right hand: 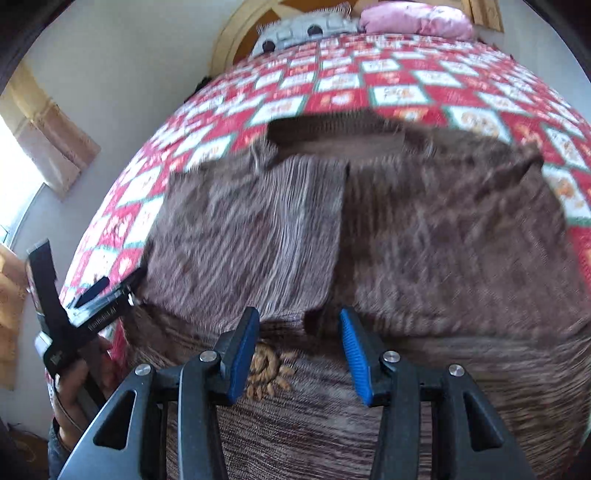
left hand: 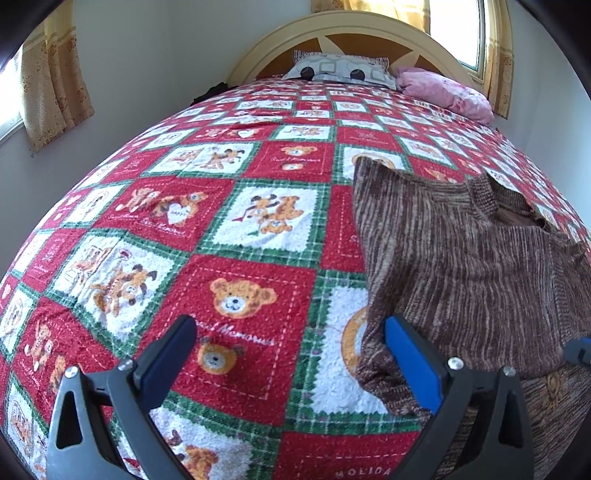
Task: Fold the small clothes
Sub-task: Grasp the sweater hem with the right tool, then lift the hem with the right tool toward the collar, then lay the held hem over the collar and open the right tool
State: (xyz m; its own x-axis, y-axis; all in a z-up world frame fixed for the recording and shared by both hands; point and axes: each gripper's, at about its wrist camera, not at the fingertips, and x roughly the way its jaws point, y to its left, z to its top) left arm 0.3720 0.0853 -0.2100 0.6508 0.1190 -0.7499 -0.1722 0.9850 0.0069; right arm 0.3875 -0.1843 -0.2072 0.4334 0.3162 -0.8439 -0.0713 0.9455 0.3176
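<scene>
A small brown striped knit sweater (left hand: 454, 254) lies on a red, green and white teddy-bear quilt (left hand: 236, 221), partly folded over itself. My left gripper (left hand: 291, 347) is open and empty at the sweater's left edge; its right finger (left hand: 410, 354) rests against the fabric. In the right wrist view the sweater (right hand: 369, 229) fills the middle, with an orange motif (right hand: 267, 369) on its near part. My right gripper (right hand: 297, 347) is open just above the sweater's near fold, holding nothing. The left gripper (right hand: 99, 295) shows at the sweater's left edge, held by a hand.
A patterned grey pillow (left hand: 340, 68) and a pink pillow (left hand: 447, 90) lie at the headboard (left hand: 347, 26). White walls and curtained windows (left hand: 51, 74) flank the bed. The quilt (right hand: 332, 81) stretches beyond the sweater.
</scene>
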